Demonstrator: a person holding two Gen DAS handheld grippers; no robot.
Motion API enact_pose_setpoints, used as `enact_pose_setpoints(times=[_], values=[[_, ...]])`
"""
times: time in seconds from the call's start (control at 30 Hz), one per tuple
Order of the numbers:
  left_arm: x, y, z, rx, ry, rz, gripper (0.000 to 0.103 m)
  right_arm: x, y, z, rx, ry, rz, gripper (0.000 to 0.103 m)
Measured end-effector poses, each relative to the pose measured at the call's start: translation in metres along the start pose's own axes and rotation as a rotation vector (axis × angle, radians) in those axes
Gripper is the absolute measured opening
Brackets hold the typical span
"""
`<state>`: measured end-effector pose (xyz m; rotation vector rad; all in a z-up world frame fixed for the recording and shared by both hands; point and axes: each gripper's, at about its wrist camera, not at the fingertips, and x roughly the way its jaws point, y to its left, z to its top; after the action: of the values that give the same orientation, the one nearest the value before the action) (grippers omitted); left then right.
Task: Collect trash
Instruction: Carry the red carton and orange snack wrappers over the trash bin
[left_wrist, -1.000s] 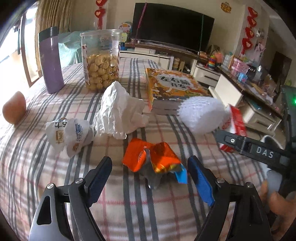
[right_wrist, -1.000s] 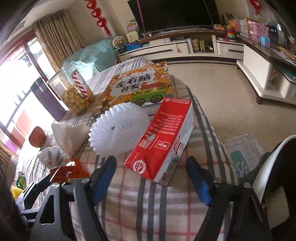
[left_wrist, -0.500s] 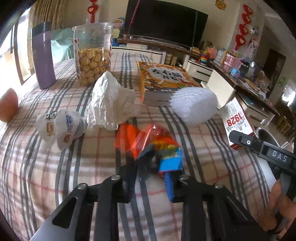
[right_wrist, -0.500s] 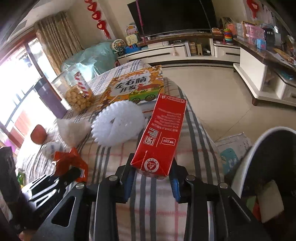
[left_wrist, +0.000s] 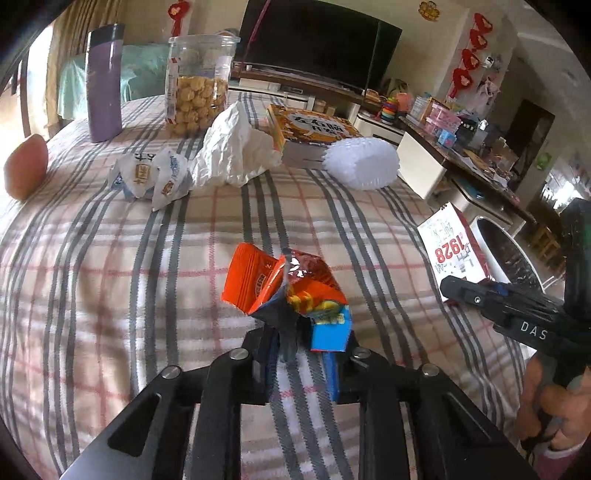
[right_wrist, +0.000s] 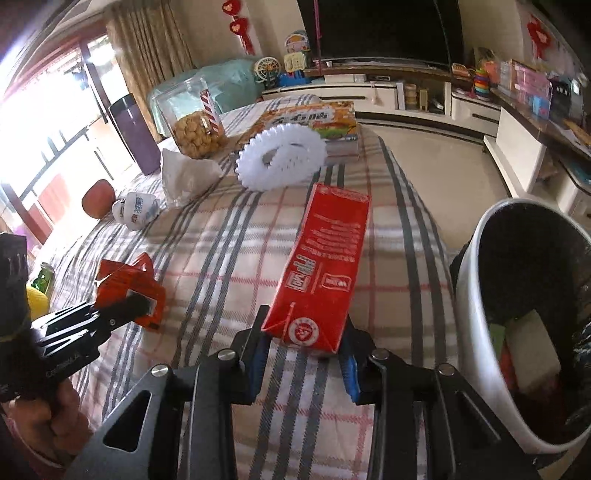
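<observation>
bin (right_wrist: 469, 280) contents dim; its right rim cropped.

both wrist cams sit low and close over the plaid surface (left_wrist: 110, 295), facing the tv (left_wrist: 314, 40) wall, left cam angled right, right cam angled left, sharing the book (right_wrist: 310, 118), jar (left_wrist: 195, 85) and bin (right_wrist: 476, 266).
</observation>
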<state>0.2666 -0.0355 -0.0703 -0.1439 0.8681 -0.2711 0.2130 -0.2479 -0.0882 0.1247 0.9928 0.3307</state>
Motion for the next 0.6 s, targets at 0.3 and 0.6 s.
enact_pose_setpoints(times=[0.3,0.6], values=[[-0.006,-0.005,-0.004,-0.007,-0.03,0.088,0.053,-0.002,-0.009,0.002,0.086,-0.038,-0.014,0.051],[0.002,-0.01,0.001,0.018,-0.011,0.053,0.018,0.005,-0.007,0.006,0.113,-0.061,-0.04,0.031]])
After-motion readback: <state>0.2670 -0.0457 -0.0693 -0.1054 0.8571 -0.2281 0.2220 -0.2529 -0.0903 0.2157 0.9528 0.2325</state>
